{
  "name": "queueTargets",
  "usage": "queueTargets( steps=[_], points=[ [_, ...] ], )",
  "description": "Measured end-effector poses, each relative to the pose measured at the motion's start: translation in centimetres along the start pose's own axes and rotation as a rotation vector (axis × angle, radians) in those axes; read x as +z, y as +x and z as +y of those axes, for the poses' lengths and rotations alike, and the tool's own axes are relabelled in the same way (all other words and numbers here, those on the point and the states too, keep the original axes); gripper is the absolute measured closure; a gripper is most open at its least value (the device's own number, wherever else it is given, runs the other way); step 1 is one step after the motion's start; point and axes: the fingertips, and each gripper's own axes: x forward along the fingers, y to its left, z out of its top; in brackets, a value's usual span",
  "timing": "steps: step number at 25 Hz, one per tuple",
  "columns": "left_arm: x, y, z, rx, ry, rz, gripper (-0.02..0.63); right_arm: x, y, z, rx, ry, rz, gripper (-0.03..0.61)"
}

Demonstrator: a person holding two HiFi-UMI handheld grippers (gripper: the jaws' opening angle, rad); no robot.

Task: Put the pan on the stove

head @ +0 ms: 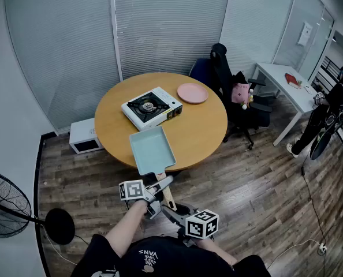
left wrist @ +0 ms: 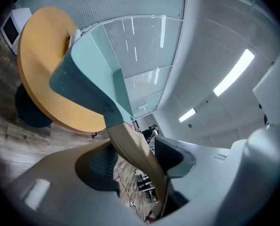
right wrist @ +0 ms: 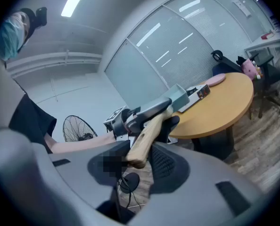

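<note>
The blue pan (head: 152, 149) is held over the near edge of the round table (head: 203, 134). Its wooden handle (head: 168, 198) sticks out past the table's edge. The handle is squeezed between the jaws of the left gripper (head: 160, 186). The very end of the handle is pinched by the right gripper (head: 174, 209). The stove (head: 151, 107) is seen on the table just past the pan. The pan is not yet on the stove. A pink plate (head: 192, 93) is set beside the stove.

An office room. Its sides are frosted glass partition walls (head: 171, 22). A white rectangular desk (head: 278, 77) and a black swivel office chair (head: 224, 82) stand inside.
</note>
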Motion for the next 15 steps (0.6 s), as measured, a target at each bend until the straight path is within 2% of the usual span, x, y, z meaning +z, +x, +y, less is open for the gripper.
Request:
queueTargets(
  steps=[6, 15],
  points=[
    [0.1, 0.3, 0.1, -0.01, -0.002, 0.011, 0.377, 0.1, 0.2, -0.3, -0.014, -0.007, 0.0, 0.451],
    [0.7, 2.3, 0.9, 0.007, -0.013, 0.004, 0.377, 1.2, -0.1, -2.2, 0.014, 0.014, 0.006, 0.449]
  ],
)
